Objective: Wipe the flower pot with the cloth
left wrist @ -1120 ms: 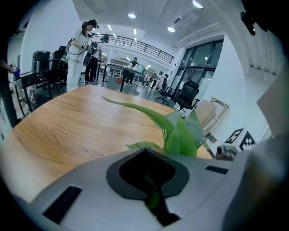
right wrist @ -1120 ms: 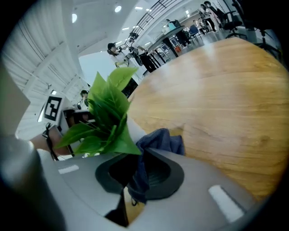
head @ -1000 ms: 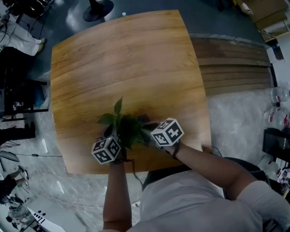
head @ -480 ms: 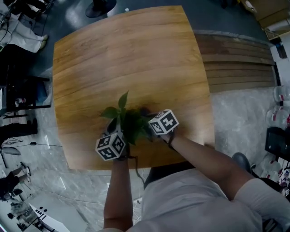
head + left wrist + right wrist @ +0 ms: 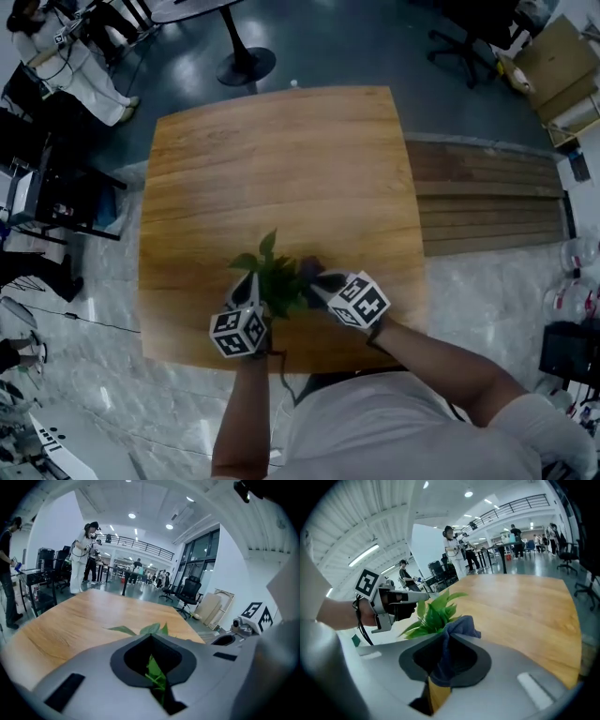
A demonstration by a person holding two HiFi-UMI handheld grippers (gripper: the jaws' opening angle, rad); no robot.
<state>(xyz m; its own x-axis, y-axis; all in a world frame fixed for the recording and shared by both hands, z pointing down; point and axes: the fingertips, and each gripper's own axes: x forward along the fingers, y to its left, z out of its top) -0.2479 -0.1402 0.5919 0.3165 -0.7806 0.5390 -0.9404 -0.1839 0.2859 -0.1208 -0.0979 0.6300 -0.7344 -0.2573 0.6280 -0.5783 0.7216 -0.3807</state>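
A leafy green plant (image 5: 277,281) stands near the front edge of the wooden table (image 5: 281,169); its dark flower pot is mostly hidden under the leaves. My left gripper (image 5: 247,292) is at the plant's left side, jaws shut, with leaves (image 5: 152,667) showing between them. In the right gripper view it (image 5: 410,597) holds a dark pot (image 5: 401,612) under the foliage. My right gripper (image 5: 322,281) is shut on a blue-grey cloth (image 5: 457,630), which is pressed against the plant's right side.
A slatted wooden bench (image 5: 487,187) adjoins the table's right edge. A round table base (image 5: 246,66) and an office chair (image 5: 464,42) stand on the floor beyond. Cardboard boxes (image 5: 562,56) sit at the far right. A person (image 5: 70,66) stands at the far left.
The head view has pulled back, so the table looks smaller. Both grippers stay at the plant; the right one with the cloth has shifted slightly nearer me along the pot's right side.
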